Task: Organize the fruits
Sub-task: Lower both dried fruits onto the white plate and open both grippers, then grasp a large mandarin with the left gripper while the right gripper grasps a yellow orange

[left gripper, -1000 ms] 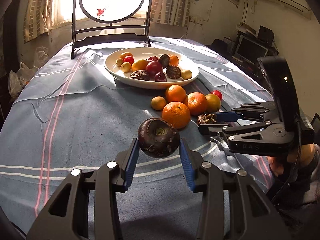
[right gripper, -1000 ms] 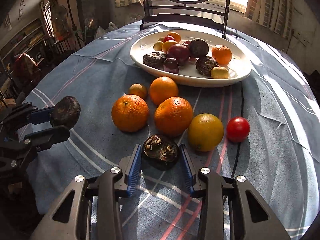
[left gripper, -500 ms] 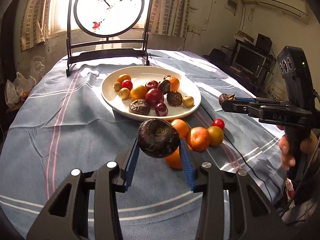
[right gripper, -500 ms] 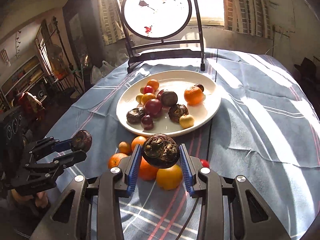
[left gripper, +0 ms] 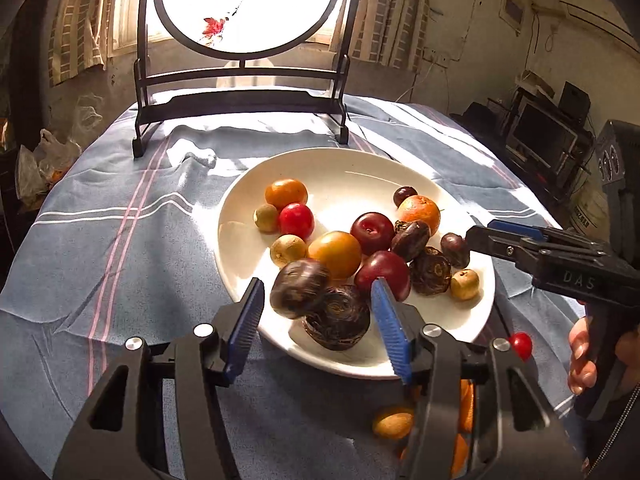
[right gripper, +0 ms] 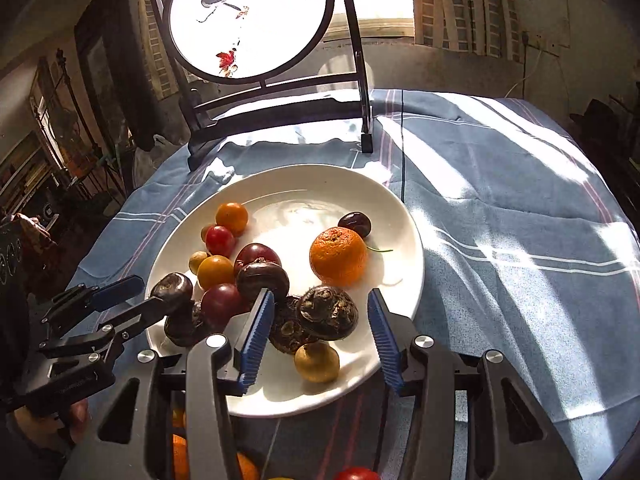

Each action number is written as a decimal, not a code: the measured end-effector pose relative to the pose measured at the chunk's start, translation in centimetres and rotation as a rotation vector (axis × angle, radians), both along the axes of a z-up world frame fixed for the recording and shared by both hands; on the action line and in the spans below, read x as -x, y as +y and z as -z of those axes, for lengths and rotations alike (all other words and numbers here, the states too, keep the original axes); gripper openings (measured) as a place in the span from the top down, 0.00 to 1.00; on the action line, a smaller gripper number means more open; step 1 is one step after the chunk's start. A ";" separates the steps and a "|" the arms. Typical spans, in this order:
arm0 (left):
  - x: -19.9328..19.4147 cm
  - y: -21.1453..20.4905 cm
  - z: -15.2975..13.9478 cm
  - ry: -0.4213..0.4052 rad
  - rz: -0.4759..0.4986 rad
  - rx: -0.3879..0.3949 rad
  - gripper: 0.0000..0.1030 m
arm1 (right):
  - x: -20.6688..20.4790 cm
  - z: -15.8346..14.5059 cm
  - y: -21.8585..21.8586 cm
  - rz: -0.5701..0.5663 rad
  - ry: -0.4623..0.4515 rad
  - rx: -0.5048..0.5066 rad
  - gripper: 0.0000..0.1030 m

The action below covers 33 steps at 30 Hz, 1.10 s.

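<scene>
A white plate [left gripper: 348,172] [right gripper: 404,216] holds several fruits: oranges, red plums, yellow ones and dark brown ones. My left gripper [left gripper: 318,316] is open above the plate's near rim. The dark round fruit [left gripper: 299,288] [right gripper: 173,286] it carried is blurred between its fingers, over another dark fruit [left gripper: 338,318]. My right gripper [right gripper: 318,330] is open over the plate's near side. The wrinkled brown fruit [right gripper: 328,312] lies between its fingers, resting on the pile. Each gripper shows in the other's view, the left [right gripper: 116,300] and the right [left gripper: 480,236].
A dark wooden stand with a round painted screen [left gripper: 240,0] stands at the table's far edge. Loose fruits lie on the blue striped cloth near me: a small red one [left gripper: 521,345], a yellow one [left gripper: 394,422] and oranges [right gripper: 180,456]. A monitor [left gripper: 544,136] is off to the right.
Both grippers moved forward over the plate and opened. The dark round fruit left the left fingers and is dropping. The wrinkled brown fruit left the right fingers and lies on the plate.
</scene>
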<state>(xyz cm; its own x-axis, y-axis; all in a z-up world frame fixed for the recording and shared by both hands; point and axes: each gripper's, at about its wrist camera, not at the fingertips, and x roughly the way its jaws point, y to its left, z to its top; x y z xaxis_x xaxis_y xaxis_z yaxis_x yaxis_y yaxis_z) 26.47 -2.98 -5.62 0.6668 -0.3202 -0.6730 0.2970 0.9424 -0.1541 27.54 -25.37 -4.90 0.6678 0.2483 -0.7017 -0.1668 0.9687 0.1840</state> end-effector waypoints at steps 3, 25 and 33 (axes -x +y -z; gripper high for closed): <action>2.3 0.5 -0.8 -0.047 0.005 -0.023 0.34 | 2.4 -0.1 -0.1 -0.014 -0.014 0.007 0.47; 10.7 -4.5 3.4 0.097 0.244 -0.083 0.60 | 13.4 2.3 -2.6 -0.083 -0.026 -0.018 0.42; 13.5 -2.7 2.8 0.056 0.214 -0.063 0.60 | 13.2 2.8 1.5 -0.197 -0.024 0.157 0.43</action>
